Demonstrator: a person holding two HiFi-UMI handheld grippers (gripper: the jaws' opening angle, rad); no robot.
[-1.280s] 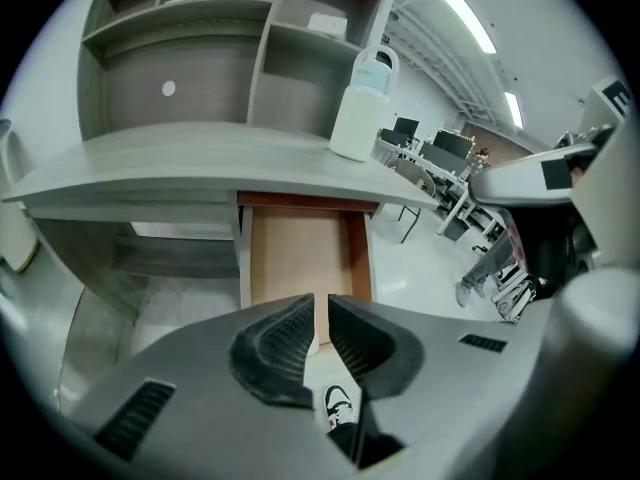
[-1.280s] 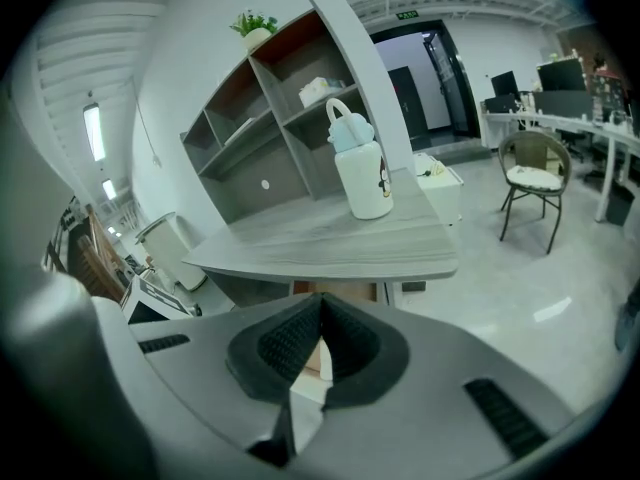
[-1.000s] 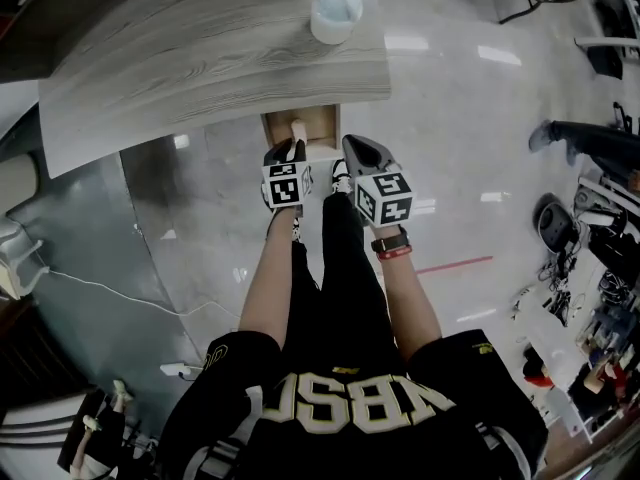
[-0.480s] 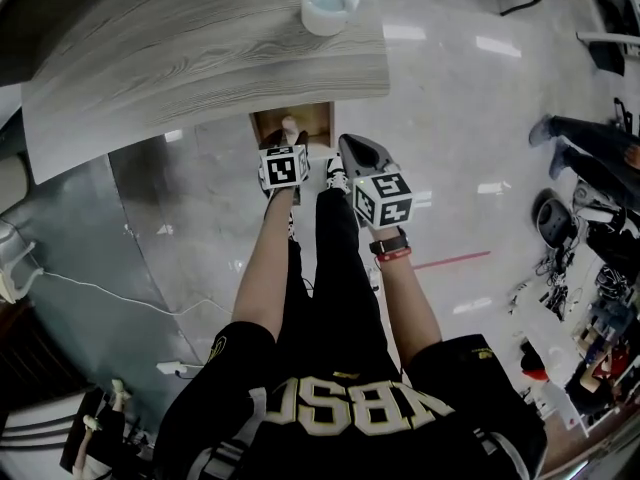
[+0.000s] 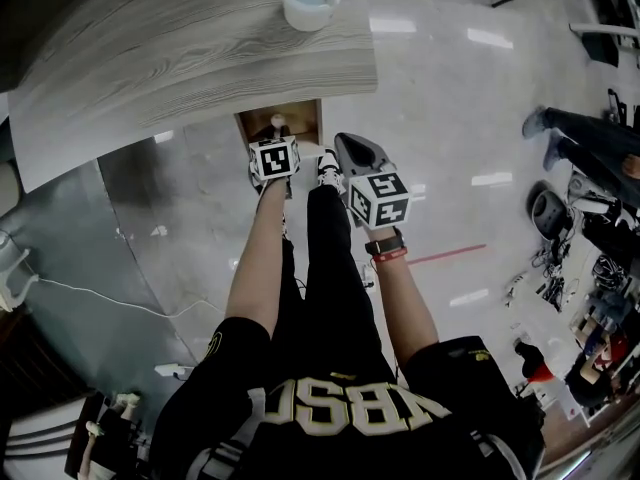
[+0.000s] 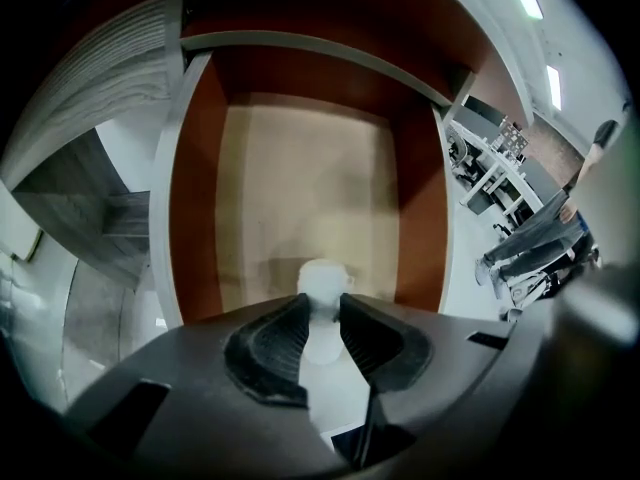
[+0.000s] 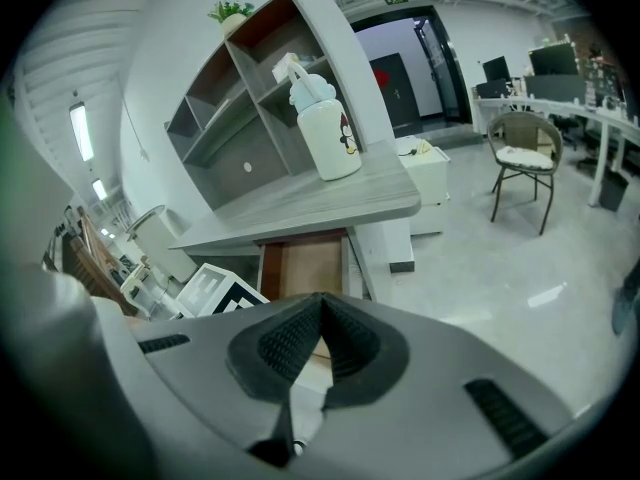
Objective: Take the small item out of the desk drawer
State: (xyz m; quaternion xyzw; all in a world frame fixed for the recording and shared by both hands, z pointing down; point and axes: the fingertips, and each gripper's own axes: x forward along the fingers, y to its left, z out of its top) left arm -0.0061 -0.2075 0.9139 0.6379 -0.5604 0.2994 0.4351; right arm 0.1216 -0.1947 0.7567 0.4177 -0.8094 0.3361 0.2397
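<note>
The wooden drawer (image 5: 306, 114) stands pulled out under the grey desk top (image 5: 200, 58). A small white item (image 5: 277, 123) with a round head stands upright inside it. My left gripper (image 5: 275, 141) reaches into the drawer from above. In the left gripper view the item (image 6: 322, 278) sits between the fingertips of that gripper (image 6: 322, 308); the jaws are closing on it, and I see no firm squeeze. The drawer's brown walls (image 6: 195, 198) frame the item. My right gripper (image 5: 352, 154) hovers beside the drawer's right side, and in its own view this gripper (image 7: 320, 303) is shut with nothing in it.
A white bottle with a cartoon print (image 7: 325, 128) stands on the desk near its front edge, above the drawer. Grey shelving (image 7: 230, 108) rises behind the desk. My legs and shoes (image 5: 328, 173) are just below the drawer. A chair (image 7: 525, 163) stands on the glossy floor to the right.
My left gripper has moved a little forward over the drawer, toward the white item. The right gripper has kept its place beside it.
</note>
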